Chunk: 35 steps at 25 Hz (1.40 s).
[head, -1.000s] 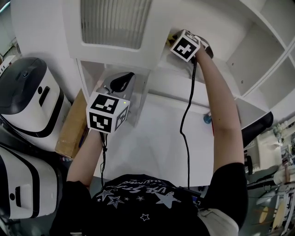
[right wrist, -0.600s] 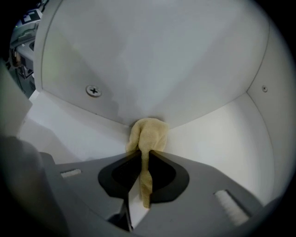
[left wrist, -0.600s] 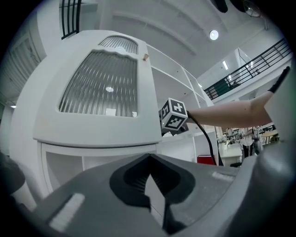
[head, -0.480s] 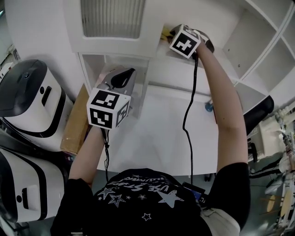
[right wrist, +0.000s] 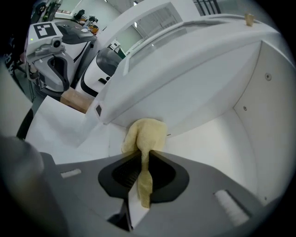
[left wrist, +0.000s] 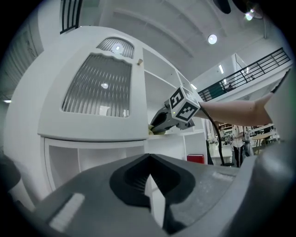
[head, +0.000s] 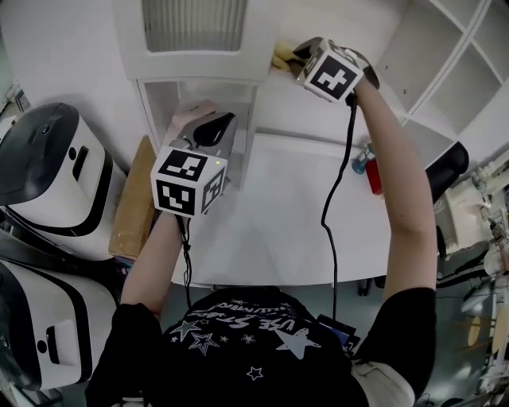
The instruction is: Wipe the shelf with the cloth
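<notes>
A yellow cloth [right wrist: 145, 133] is bunched on the white shelf [right wrist: 208, 141], close to the side of the cabinet with the ribbed door [head: 199, 24]. My right gripper [right wrist: 142, 157] is shut on the cloth, and a strip of it hangs down between the jaws. In the head view the right gripper [head: 297, 54] reaches up into the shelf compartment, with the cloth [head: 281, 56] showing just left of it. My left gripper [head: 215, 131] hangs lower, in front of the open compartment under the cabinet. The left gripper [left wrist: 149, 159] is shut with nothing in it.
A white desk [head: 270, 215] lies below the shelves, with a red object [head: 374, 176] and a small blue thing [head: 359, 165] at its right. Two white-and-black machines [head: 48, 167] and a cardboard box [head: 131, 207] stand at the left. More open shelf compartments [head: 453, 71] lie at the right.
More of the cloth now shows left of the right gripper on the shelf, and the head view has shifted. The left gripper stays about where it was.
</notes>
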Motion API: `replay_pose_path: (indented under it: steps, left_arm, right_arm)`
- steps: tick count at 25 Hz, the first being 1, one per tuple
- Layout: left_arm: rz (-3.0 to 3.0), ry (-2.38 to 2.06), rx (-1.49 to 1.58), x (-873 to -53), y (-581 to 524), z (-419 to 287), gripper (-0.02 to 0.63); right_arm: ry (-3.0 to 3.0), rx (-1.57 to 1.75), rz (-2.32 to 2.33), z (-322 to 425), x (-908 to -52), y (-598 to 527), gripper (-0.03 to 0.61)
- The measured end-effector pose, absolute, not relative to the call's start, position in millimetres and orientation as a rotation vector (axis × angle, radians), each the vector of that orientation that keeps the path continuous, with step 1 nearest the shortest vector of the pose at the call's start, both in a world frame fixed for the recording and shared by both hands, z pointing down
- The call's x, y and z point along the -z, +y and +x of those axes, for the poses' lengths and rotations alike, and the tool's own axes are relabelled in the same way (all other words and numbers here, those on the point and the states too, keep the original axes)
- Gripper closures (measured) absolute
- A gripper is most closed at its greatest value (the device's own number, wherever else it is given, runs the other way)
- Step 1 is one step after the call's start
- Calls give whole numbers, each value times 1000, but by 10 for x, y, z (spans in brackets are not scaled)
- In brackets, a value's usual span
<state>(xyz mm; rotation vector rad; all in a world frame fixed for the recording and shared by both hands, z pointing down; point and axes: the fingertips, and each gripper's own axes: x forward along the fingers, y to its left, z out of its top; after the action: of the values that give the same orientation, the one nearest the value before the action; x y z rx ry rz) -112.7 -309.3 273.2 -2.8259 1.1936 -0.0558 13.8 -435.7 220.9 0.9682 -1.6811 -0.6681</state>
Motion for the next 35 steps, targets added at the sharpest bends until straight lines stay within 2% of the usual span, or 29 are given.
replay_pose_path:
  steps: [8, 16, 25, 35]
  left_arm:
    - [-2875, 1124, 53, -2807, -2962, -1021, 612]
    - [-2875, 1137, 40, -2762, -3026, -937, 612]
    - [-2842, 1187, 19, -2654, -3250, -728, 612]
    - [-2798, 1293, 42, -2694, -3540, -586, 612]
  right_arm:
    - [-1737, 671, 991, 40, -2185, -3948, 505]
    - [-1727, 731, 1045, 117, -2049, -3991, 505]
    - [-1686, 799, 1154, 629, -1620, -4424, 505]
    - [-1570, 776, 1170, 1286, -1569, -5221, 505]
